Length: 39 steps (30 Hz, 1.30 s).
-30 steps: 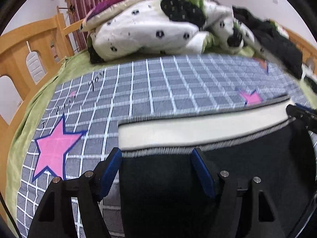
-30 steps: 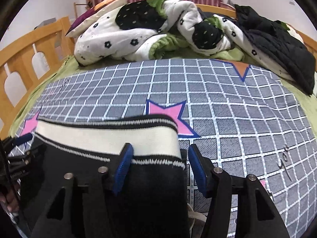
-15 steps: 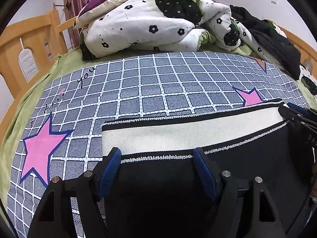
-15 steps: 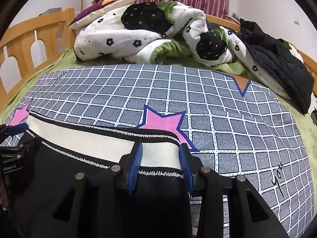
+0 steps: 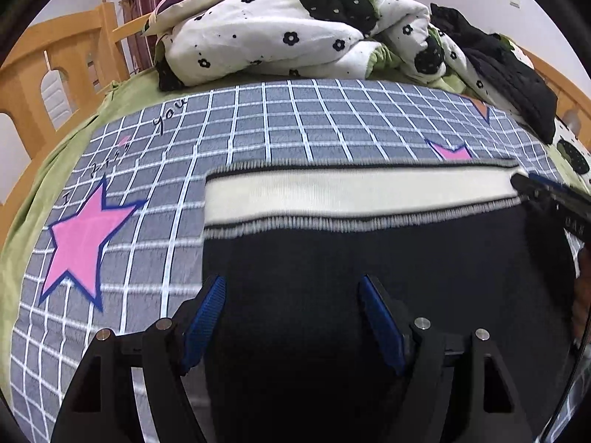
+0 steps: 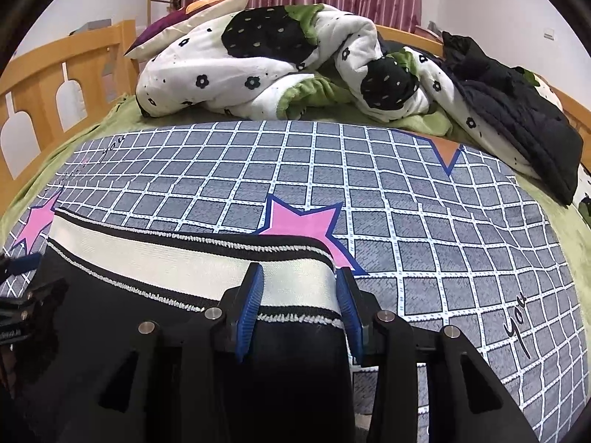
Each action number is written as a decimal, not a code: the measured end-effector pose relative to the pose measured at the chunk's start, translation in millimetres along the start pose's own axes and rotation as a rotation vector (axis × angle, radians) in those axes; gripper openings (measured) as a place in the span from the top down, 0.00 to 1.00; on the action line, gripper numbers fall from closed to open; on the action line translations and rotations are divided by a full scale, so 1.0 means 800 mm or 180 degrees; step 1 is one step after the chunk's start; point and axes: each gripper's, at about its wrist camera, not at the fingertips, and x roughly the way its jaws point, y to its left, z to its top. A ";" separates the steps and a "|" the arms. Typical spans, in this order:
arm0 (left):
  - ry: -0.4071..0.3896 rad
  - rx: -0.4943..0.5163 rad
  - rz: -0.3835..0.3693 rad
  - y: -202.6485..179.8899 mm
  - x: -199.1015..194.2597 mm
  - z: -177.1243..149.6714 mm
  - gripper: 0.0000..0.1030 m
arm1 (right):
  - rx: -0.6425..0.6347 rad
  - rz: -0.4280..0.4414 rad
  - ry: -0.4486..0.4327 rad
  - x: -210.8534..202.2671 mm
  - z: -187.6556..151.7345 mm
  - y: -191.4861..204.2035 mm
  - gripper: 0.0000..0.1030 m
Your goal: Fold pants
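Since a second ago, my left gripper (image 5: 291, 317) has drawn back from the cream waistband (image 5: 354, 192), so its blue pads now sit lower over the black cloth of the pants (image 5: 369, 258) and more pink star shows on the left. My right gripper (image 6: 300, 308) has just eased its jaws a little wider after narrowing them; they straddle the right end of the waistband, blue pads just beside the cloth on either side, and I cannot tell whether they press on it.

My left jaws stand well apart with black cloth under and between them, pressing on nothing that I can see.

The pants lie flat on the grey checked bedspread (image 6: 443, 221), waistband stretched straight across, away from me, legs running back under both grippers. I judge the waistband was laid out square so the fold starts from a clean edge, each gripper taking one side.

Beyond, a rumpled flowered quilt (image 6: 258, 70) and a black jacket (image 6: 517, 118) sit heaped by the wooden bed frame (image 6: 48, 92), well apart from the pants.
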 end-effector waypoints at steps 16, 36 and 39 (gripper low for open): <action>0.0100 0.0023 -0.0045 -0.002 -0.096 -0.102 0.28 | -0.0155 -0.0206 0.0135 -0.096 -0.080 -0.012 0.56; -0.0149 -0.0307 -0.0030 -0.029 -0.225 -0.165 0.29 | 0.0230 0.0169 0.0357 -0.240 -0.177 0.021 0.55; -0.0287 -0.0315 -0.0008 -0.036 -0.259 -0.160 0.29 | 0.0334 0.0156 0.0200 -0.277 -0.172 0.015 0.48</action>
